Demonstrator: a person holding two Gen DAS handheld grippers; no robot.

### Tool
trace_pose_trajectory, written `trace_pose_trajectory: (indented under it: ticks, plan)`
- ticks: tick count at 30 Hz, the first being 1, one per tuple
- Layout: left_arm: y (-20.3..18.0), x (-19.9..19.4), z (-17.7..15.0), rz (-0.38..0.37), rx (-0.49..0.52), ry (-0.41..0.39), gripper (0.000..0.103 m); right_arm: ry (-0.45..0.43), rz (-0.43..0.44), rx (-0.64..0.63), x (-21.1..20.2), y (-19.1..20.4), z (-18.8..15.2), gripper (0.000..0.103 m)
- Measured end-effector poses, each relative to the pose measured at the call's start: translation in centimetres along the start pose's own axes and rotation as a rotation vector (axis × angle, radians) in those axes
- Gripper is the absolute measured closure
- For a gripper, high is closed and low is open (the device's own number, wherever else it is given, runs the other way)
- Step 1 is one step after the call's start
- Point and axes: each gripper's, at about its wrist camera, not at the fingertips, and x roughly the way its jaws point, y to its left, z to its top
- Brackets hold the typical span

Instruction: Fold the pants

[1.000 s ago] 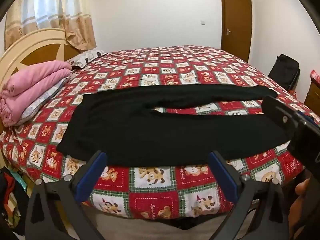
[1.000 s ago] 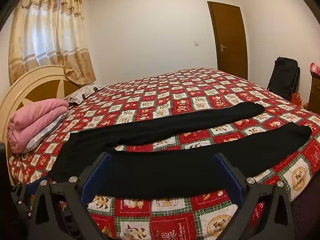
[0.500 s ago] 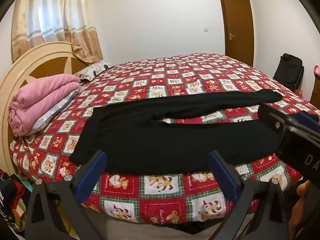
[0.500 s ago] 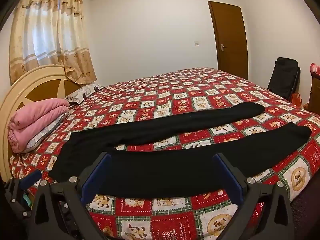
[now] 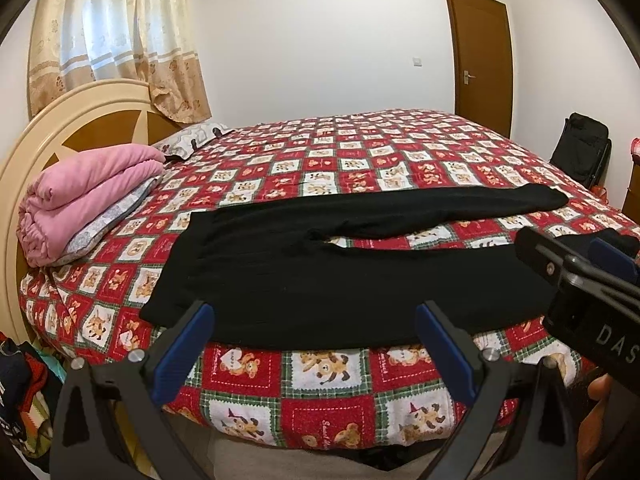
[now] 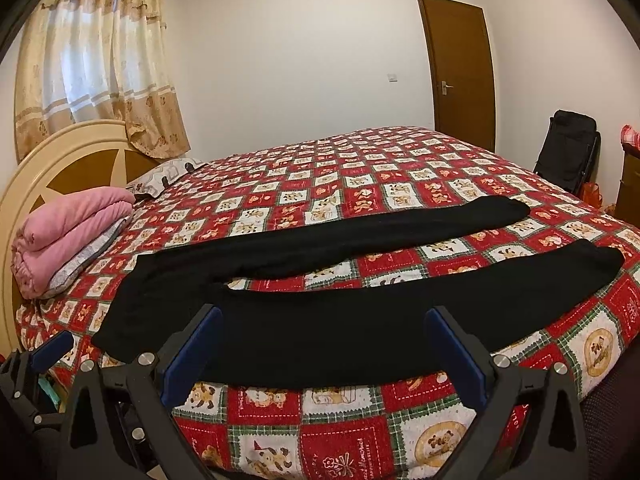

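Black pants [image 5: 320, 272] spread flat along near edge of bed, unfolded.

Waistband toward headboard [image 5: 48, 136], two legs splayed apart toward foot of teddy-bear quilt [image 5: 360, 160]. Left gripper [image 5: 316, 340] and right gripper [image 6: 324, 344] both wide open, blue fingers [image 6: 192, 352] apart and empty, held off the bed edge, clear of fabric. Folded pink blanket [image 5: 84, 196] well apart at headboard.

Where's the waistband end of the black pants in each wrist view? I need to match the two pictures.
Left wrist view: the waistband end of the black pants lies left of centre, above the left finger of the left gripper.
Right wrist view: the waistband end is at lower left, left of the right gripper.
Shared landmark: the folded pink blanket by the headboard.
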Motion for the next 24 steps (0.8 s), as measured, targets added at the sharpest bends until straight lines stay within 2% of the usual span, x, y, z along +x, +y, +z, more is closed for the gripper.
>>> trace_pose_trajectory:
  ticks: [24]
  plan:
    - [-0.03, 0.62, -0.76, -0.002, -0.017, 0.026, 0.0, 0.024, 0.0, -0.007, 0.61, 0.29, -0.78, 0.001]
